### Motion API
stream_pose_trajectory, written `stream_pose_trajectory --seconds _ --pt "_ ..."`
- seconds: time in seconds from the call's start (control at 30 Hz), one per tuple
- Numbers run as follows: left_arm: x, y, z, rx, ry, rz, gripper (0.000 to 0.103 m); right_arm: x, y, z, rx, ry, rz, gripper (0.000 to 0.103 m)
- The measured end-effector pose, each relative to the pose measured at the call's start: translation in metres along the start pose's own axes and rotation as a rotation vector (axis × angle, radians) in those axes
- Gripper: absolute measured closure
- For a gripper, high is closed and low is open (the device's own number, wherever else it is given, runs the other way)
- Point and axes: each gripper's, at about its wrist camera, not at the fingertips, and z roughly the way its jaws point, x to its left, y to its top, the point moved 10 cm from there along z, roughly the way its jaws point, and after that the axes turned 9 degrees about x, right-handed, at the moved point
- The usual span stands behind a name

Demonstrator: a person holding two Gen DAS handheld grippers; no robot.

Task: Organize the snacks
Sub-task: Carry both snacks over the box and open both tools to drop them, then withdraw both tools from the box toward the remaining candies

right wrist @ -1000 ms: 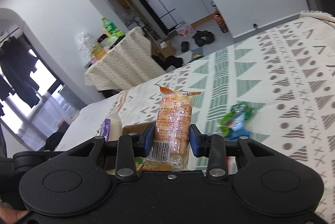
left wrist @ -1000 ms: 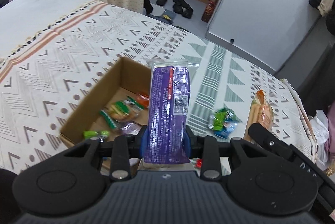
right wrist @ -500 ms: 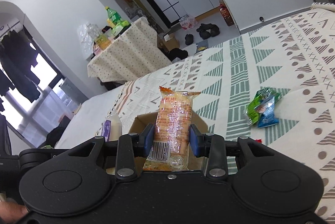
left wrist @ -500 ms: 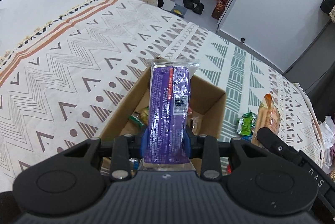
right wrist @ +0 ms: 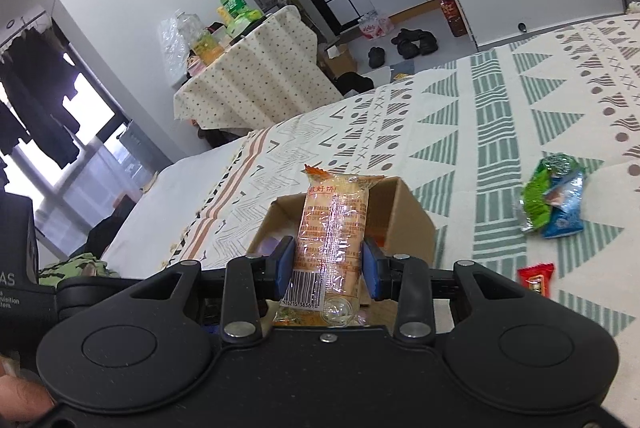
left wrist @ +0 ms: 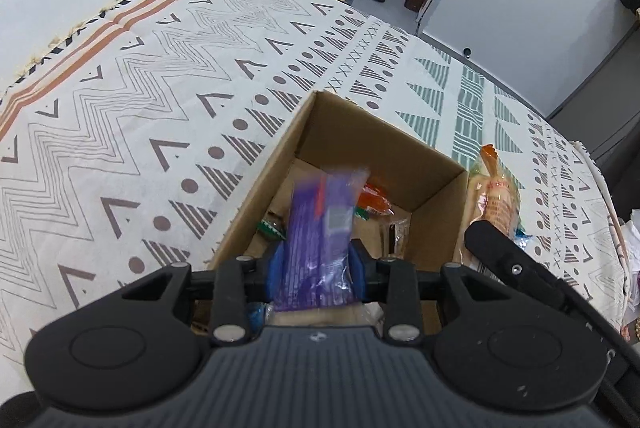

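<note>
Left gripper (left wrist: 316,266): your blue pads sit at either side of the purple snack pack (left wrist: 322,228). The pack is blurred, so you cannot tell whether it is pinched or already slipping free.
Right gripper (right wrist: 329,268): pressed onto the orange cracker pack (right wrist: 334,228), which stands upright between the pads.
Risk, left side: if you let go while tilted, the purple snack pack may catch the near wall of the cardboard box (left wrist: 400,155) and fall outside. Keep the pads centred over the opening.
Risk, right side: the orange cracker pack is held low, near its barcode end. A quick swing could make the tall wrapper pivot or slide out.
Risk, crowding: both tools converge on one box, so you may knock one against the other.
Purple pack position: ahead of the left tool, over the box interior, above loose wrappers.
Box position, right view: directly ahead of and below the right tool.
Remaining snacks: green and blue packets (right wrist: 554,197) lie well to the right; a red candy (right wrist: 536,278) lies near the right finger.
</note>
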Motion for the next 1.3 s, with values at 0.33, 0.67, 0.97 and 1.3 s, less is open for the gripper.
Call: stream_pose_trajectory --seconds 0.33,0.67,0.97,1.3 --pt "-0.003 0.0 -0.016 -0.024 0.052 0.013 0.047 -0.011 0.006 -0.015 -0.035 -0.016 0.046 0.051" --pt "-0.015 -0.016 -0.035 -0.026 0.041 -0.009 0.01 -0.027 0.006 -0.048 -0.029 -0.068 0.066 0.023" --pt "-0.046 -0.031 -0.049 -0.041 0.053 0.032 0.001 -0.035 0.004 -0.081 -0.025 -0.097 0.033 0.001" --pt "-0.081 -0.044 -0.066 -0.104 0.038 0.073 0.0 -0.068 0.011 -0.116 -0.064 -0.189 0.059 0.0"
